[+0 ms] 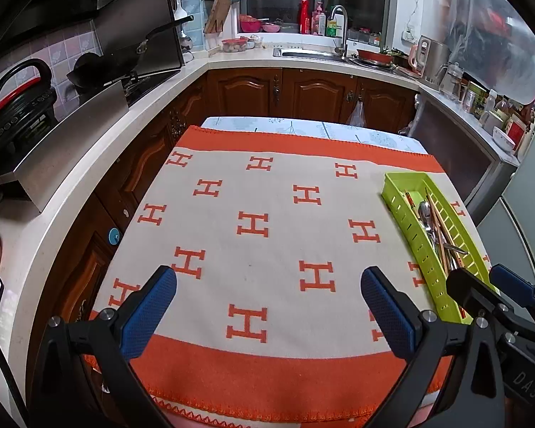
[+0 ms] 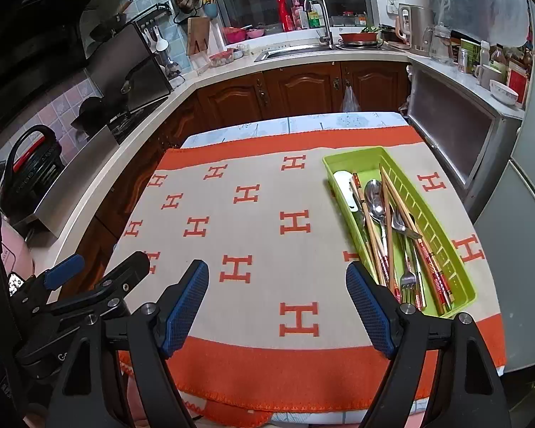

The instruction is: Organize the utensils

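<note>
A lime-green slotted tray [image 2: 428,210] lies on the right side of the orange and cream cloth [image 2: 260,221]. It holds metal spoons [image 2: 373,198], a fork [image 2: 408,278], wooden chopsticks [image 2: 403,210] and a white spoon [image 2: 346,187]. The left wrist view shows the same tray [image 1: 404,221] at far right. My left gripper [image 1: 269,285] hovers open over the cloth's near middle, nothing between its blue pads. My right gripper [image 2: 277,278] is open too, its right finger close to the tray's near end. Each gripper shows in the other's view: right gripper [image 1: 488,281], left gripper [image 2: 100,265].
A white kitchen counter [image 1: 100,149] wraps around the left and back with a stove, wok [image 1: 125,57] and sink [image 1: 310,51]. Wooden cabinets [image 1: 310,92] stand beyond the table. A steel cabinet [image 2: 456,132] and fridge [image 2: 528,196] are close on the right.
</note>
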{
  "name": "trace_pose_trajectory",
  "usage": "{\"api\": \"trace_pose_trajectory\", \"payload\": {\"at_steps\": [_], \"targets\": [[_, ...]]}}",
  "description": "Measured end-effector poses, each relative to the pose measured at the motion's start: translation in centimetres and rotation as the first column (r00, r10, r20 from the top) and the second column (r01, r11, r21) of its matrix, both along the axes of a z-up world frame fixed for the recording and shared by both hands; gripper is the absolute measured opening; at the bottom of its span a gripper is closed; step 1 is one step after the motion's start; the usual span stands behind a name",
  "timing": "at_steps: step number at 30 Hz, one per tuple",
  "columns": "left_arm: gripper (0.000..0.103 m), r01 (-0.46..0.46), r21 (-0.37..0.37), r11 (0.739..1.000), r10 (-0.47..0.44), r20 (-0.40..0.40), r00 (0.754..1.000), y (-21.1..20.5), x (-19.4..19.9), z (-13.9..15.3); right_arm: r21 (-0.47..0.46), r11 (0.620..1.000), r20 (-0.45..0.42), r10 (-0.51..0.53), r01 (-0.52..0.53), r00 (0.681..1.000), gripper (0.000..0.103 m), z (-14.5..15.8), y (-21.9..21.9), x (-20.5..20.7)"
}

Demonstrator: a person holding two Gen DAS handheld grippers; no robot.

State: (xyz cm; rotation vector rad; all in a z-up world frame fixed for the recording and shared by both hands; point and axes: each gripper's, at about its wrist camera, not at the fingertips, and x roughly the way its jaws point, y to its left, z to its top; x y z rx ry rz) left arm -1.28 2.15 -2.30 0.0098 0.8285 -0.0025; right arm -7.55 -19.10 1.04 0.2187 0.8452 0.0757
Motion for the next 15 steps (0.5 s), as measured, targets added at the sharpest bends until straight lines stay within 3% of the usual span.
{"api": "trace_pose_trajectory", "payload": {"at_steps": [15], "targets": [[0.102, -0.008, -0.002, 1.0, 0.008, 0.01, 1.0, -0.13, -0.19, 0.06, -0.007, 1.0, 0.018, -0.001, 0.001, 1.0, 0.081, 0.13, 0.29, -0.22]]}}
